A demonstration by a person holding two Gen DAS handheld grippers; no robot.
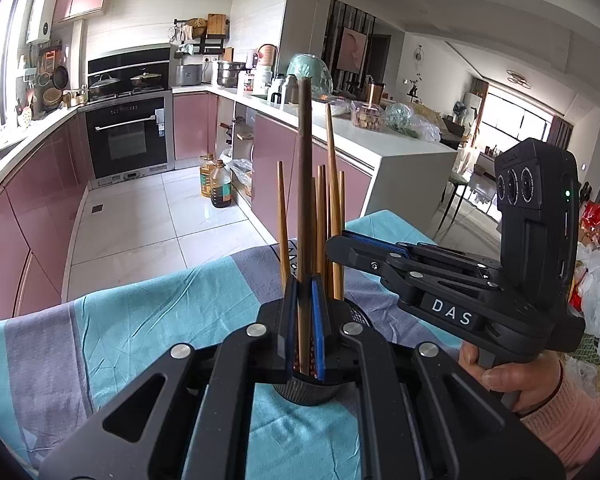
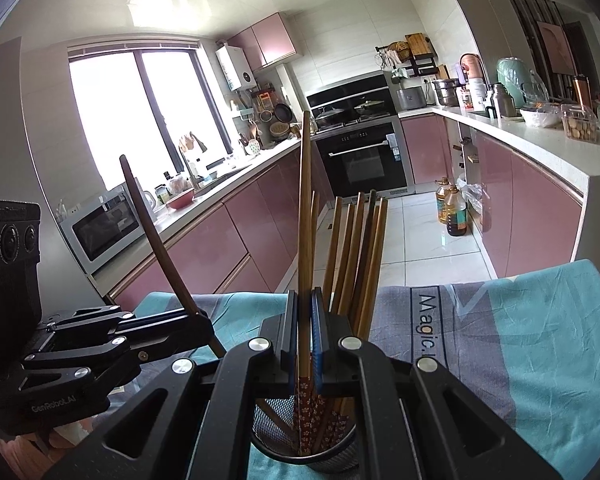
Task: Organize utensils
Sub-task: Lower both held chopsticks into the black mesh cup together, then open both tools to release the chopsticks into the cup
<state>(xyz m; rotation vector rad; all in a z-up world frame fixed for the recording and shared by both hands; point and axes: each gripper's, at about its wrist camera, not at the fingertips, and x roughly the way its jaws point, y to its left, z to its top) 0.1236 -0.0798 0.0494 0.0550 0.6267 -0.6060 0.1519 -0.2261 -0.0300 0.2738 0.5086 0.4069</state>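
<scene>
Here the right wrist view alone looks down into the mesh holder (image 2: pixel 332 454), a dark cup standing on the striped cloth (image 2: pixel 540 340), where the bundled chopsticks (image 2: pixel 356 256) show red flower-patterned lower ends; the left wrist view shows only the holder's knurled side (image 1: pixel 306 394) under its own fingers. The left gripper (image 1: pixel 305 320) is clamped on one long dark-brown chopstick (image 1: pixel 305 184) that stands nearly upright over the holder, while in the right wrist view that same stick leans, pinched by the gripper at the left edge. The right gripper (image 2: pixel 305 332) is closed on a lighter wooden chopstick (image 2: pixel 305 216), also upright above the holder. A hand (image 1: pixel 516 376) in a pink sleeve grips the right tool's handle. Both held sticks' lower tips are hidden behind the blue pads, so whether they touch the holder's bottom cannot be told.
</scene>
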